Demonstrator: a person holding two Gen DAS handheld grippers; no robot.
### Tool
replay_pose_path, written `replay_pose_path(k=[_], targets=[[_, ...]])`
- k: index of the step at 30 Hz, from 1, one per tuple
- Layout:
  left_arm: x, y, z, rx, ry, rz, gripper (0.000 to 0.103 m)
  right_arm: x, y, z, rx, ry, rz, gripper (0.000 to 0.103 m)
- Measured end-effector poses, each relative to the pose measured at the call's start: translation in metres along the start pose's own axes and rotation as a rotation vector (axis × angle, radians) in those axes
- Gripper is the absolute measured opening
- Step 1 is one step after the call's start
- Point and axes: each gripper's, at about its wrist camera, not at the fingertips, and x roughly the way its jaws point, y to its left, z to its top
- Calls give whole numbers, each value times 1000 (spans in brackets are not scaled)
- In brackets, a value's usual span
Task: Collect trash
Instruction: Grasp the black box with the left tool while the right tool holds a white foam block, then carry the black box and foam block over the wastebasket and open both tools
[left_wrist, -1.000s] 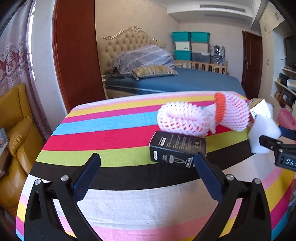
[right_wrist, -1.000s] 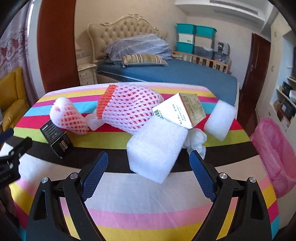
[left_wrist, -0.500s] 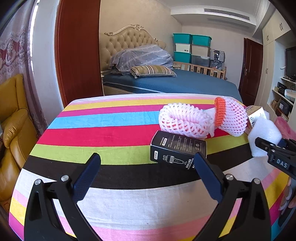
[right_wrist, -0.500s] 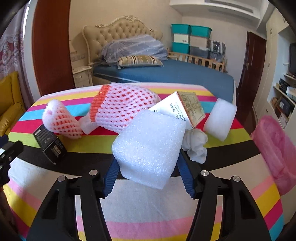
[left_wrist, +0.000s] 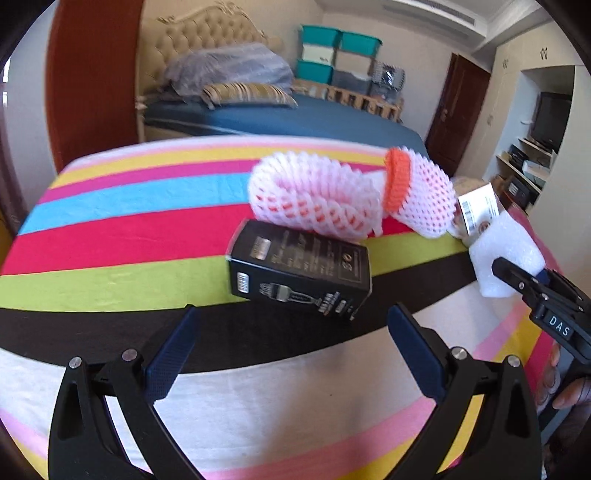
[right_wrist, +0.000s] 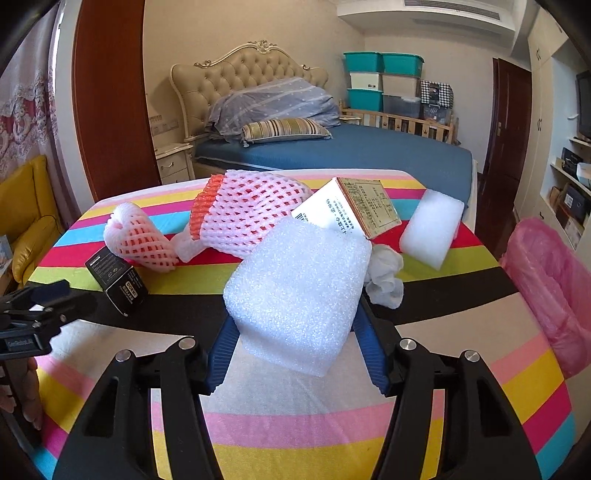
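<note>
The white foam block (right_wrist: 295, 295) sits clamped between the blue pads (right_wrist: 221, 350) of the right gripper (right_wrist: 293, 332), its sides pressed by both fingers, low over the near white stripe of the striped cloth (right_wrist: 295, 424); in the left wrist view the same foam block (left_wrist: 506, 254) shows at the far right edge with the right gripper (left_wrist: 528, 277) closed on it; just behind it lies a white carton (right_wrist: 347, 210), tilted, leaning on a large pink foam net (right_wrist: 251, 218) with an orange cuff; a crumpled white wad (right_wrist: 384, 277) lies to the right of the block, and a second foam piece (right_wrist: 432, 229) stands farther right, near the far edge of the cloth; a smaller pink net (right_wrist: 138, 240) lies to the left, touching the large one; a black box (right_wrist: 118, 280) lies near the small net, on the green and black stripes.

The left gripper (left_wrist: 291, 350) hovers with its fingers wide apart and nothing between them, its pads (left_wrist: 170, 354) just on the near side of the black box (left_wrist: 299, 269); the box lies flat, its far edge against the pink net (left_wrist: 317, 195); the left gripper (right_wrist: 40, 299) also shows at the left edge of the right wrist view.

A bin lined with a pink bag (right_wrist: 550, 288) stands off the right side of the table; beyond the table are a blue bed (right_wrist: 332, 151), stacked teal and grey storage boxes (right_wrist: 380, 85) and a yellow armchair (right_wrist: 26, 210) at the far left.
</note>
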Motion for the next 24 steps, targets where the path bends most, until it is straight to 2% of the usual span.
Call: replay_pose_path(k=[6,11,13,16,24], targets=[[21,-1,14,49,29,58,98,1,-3,-1,22,6,8,57],[37,-2,21,69,84,42,96,1,0,-1,4,6,10,57],[32,-2,21,70,56,40,83,1,2,-2,-2,4,9,57],[21,-5,19,79,-8,64,83,1,3,-2,-11,4,8,57],[-9,-35,9,194,-174,196,83,-3,8,-3,-30,-14,10,57]])
